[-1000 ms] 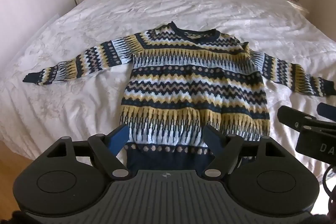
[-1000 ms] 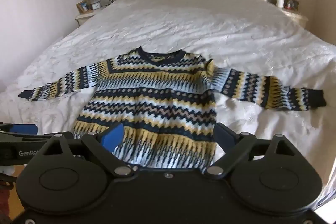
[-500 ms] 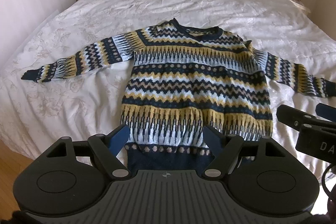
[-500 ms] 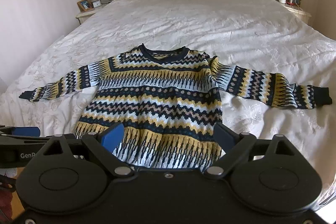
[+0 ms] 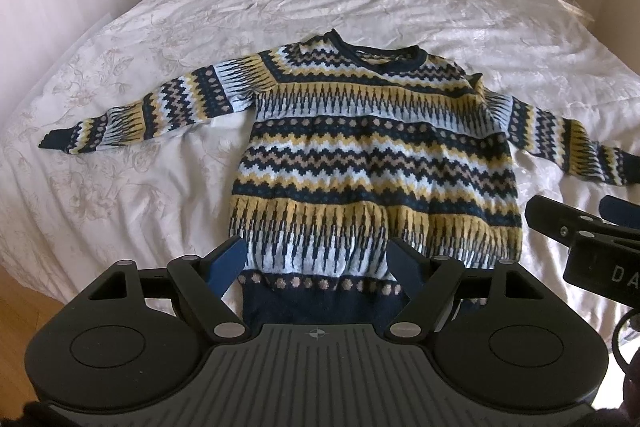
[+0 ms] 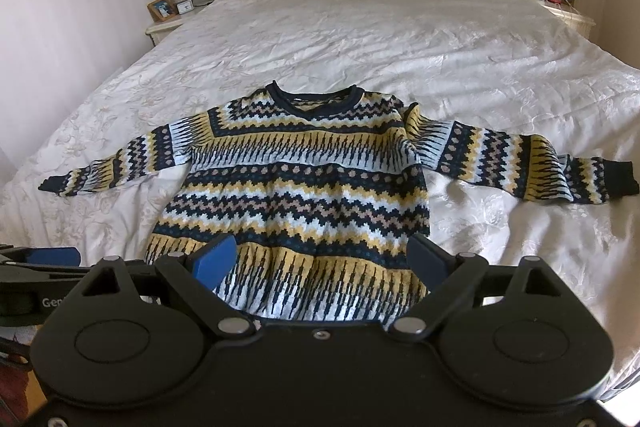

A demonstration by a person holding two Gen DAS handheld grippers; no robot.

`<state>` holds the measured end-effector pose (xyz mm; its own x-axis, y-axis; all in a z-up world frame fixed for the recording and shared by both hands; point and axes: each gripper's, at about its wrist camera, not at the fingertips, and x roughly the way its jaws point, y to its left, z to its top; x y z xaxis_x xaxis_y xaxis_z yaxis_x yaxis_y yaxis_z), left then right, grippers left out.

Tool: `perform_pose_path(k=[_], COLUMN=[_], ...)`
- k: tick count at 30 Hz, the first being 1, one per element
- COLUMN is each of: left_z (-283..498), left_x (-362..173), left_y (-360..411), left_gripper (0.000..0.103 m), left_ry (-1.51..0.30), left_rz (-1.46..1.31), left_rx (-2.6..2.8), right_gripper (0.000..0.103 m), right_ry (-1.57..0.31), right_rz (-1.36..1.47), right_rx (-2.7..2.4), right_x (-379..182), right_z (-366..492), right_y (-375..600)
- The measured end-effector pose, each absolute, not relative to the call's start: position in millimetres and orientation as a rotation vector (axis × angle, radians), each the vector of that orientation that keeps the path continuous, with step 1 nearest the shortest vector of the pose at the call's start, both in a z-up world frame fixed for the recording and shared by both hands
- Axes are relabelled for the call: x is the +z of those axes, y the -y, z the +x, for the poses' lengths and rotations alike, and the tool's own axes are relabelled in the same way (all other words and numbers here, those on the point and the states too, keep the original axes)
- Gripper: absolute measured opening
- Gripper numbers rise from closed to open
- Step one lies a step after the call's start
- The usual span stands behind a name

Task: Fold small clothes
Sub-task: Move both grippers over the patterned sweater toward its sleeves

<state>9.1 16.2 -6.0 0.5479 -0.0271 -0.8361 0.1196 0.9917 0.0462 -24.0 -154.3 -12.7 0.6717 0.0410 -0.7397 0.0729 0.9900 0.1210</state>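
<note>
A woolly sweater lies flat on the bed, just ahead of my two tongs.

My left tongs and right tongs are both spread wide and hold nothing. The sweater lies at 12 o'clock from each, sleeves out to 9 and 3 o'clock. It is thick knit with zigzag stripes in navy, yellow and pale blue. The white bedspread looks crinkly and shiny.
</note>
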Motion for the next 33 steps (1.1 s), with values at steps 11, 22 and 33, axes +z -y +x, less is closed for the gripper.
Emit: perform_pose_path(k=[11,22,33], left_z=[39,83,120], left_x=[-6,-10,-13], left_y=[-26,-42,-49], left_gripper=[0.077,0.077,0.077], left_ry=[-1.031,-1.076,-1.078], left_rz=[0.113,0.112,0.124], left_rx=[-0.111,-0.168,-0.229], right_gripper=[0.092,0.092,0.092], right_ry=[-0.871,-0.926,-0.913], right_rz=[0.189,0.235,0.255], right_rx=[-0.046,-0.11,-0.188], right_x=[-18,-22,-19], right_z=[-4,30,54], right_y=[147,136,126])
